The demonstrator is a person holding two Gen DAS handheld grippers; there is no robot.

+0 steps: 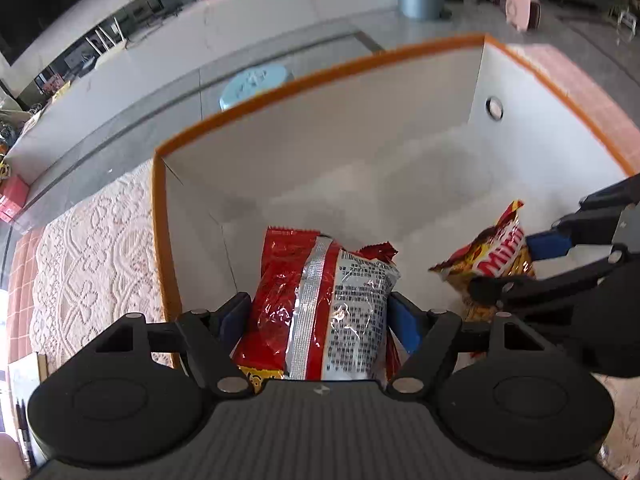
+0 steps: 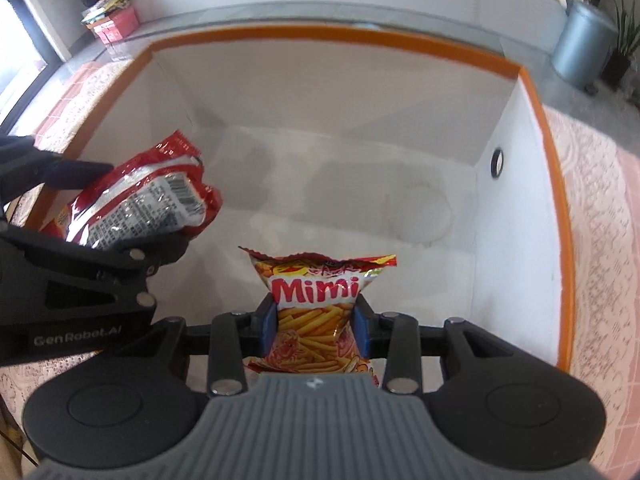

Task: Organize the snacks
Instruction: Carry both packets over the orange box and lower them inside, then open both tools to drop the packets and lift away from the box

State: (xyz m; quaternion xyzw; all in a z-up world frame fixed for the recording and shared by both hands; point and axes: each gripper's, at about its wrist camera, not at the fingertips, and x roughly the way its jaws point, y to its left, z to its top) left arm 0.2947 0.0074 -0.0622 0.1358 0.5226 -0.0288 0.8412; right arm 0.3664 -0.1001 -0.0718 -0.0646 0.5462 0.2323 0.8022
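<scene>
- Orange trim runs along the rim of a white box (image 2: 552, 184), which stands on a lace cloth (image 1: 92, 248) over the counter; nothing is seen lying on its floor.
- A red and silver snack packet (image 1: 320, 304) is held by the left gripper (image 1: 320, 320), whose jaws stand wide around its bulk, near the box's left wall.
- A yellow Mimi snack bag (image 2: 316, 312) is pinched at its waist by the right gripper (image 2: 316, 324), jaws narrow, over the near middle of the box.
- Both snacks are held inside the box mouth, above the floor and well apart; the step in hand is judged to be placing them in the box.
- The next move calls for lowering each snack to the floor and opening the jaws, with the snacks kept side by side.
- The printed back of the packet is shown only in the left wrist view, along with a blue stool (image 1: 256, 84) beyond the far rim.
- The Mimi lettering is read in full, and all four walls are seen, only in the right wrist view.
</scene>
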